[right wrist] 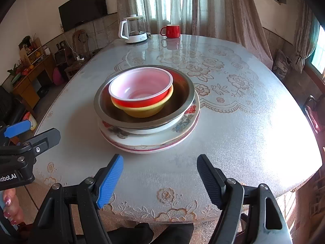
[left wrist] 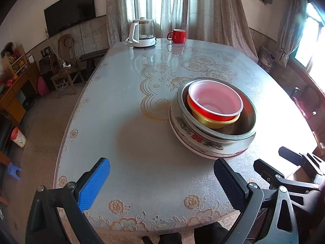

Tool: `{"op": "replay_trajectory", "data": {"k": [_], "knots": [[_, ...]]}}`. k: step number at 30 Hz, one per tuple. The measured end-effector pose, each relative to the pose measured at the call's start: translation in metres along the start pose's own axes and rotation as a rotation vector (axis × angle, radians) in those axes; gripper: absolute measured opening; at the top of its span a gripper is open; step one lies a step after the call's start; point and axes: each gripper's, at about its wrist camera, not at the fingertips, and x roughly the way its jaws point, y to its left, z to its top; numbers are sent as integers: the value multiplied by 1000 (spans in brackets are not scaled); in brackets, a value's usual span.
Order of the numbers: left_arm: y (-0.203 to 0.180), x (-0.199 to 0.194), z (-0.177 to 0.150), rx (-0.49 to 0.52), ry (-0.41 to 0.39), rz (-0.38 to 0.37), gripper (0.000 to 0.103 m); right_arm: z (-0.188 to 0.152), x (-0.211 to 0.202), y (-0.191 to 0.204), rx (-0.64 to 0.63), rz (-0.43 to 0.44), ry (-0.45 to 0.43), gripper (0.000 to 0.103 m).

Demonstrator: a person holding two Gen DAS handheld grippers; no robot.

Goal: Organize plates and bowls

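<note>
Desk (right wrist: 233,122) under a floral lace cover carries one nested stack near its middle: a wide patterned plate (right wrist: 142,142) at the bottom, a painted white bowl (right wrist: 182,120) on it, a steel bowl (right wrist: 142,120) inside that, then a yellow bowl (right wrist: 142,111) and a red bowl (right wrist: 140,97) with a pale interior on top. At the far edge stand a glass kettle (right wrist: 134,30) and a red mug (right wrist: 171,31). Left tongs (left wrist: 160,183) and right tongs (right wrist: 160,179) both hang released over the near edge, short of the stack, gripping nothing.
</note>
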Motion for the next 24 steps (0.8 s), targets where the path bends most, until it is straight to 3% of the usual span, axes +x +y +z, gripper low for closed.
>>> {"op": "replay_trajectory", "data": {"k": [24], "knots": [[1,4,2,-5,6,-6,103,2,3,-2,-1,-3,8,76]]}}
